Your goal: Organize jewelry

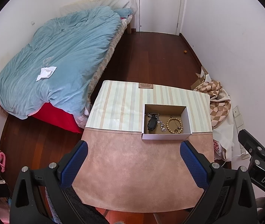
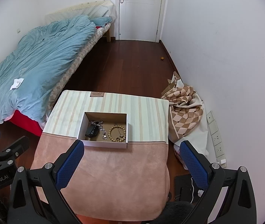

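- Cardboard, brown inside and white outside, forms the shallow rectangular box that stands open on the table, straddling the seam where the striped cloth meets the pink suede-like cloth
- three pieces lie inside it: a black oval band at the left; a silvery linked chain draped past it; one round wooden bead bracelet at the right
- left gripper hangs above the pink cloth, its two blue textured fingers spread wide, holding nothing
- right gripper likewise; its left pad just before the box's near corner, jaws apart and empty
- crumpled blue duvet covers the bed to the left; dark wood floor beyond
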`<action>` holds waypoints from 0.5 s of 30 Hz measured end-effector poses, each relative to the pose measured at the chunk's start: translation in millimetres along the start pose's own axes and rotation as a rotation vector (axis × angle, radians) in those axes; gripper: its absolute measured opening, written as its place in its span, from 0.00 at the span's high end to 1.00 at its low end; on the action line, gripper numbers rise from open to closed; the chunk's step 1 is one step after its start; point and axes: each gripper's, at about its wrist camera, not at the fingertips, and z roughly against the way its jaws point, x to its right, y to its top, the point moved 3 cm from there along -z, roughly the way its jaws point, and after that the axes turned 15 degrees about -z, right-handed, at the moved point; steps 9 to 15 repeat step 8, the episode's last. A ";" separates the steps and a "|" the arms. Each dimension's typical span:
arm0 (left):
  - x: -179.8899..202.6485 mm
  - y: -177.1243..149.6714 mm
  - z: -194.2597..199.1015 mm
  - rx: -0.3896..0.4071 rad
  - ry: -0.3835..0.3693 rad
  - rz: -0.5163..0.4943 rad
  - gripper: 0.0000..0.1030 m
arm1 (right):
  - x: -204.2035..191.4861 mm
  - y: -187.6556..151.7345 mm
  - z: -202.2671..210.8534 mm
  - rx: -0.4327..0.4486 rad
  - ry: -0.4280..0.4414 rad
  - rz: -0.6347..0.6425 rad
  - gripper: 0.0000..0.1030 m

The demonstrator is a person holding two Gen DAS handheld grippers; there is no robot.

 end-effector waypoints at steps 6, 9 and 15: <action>-1.5 -1.6 0.1 0.009 -0.009 0.008 0.02 | 0.2 2.2 -2.2 -0.004 -0.002 0.003 0.00; -1.5 -2.0 0.5 0.010 -0.007 0.010 0.02 | 0.2 2.2 -2.4 -0.005 0.001 0.001 0.00; -1.5 -2.0 0.5 0.010 -0.007 0.010 0.02 | 0.2 2.2 -2.4 -0.005 0.001 0.001 0.00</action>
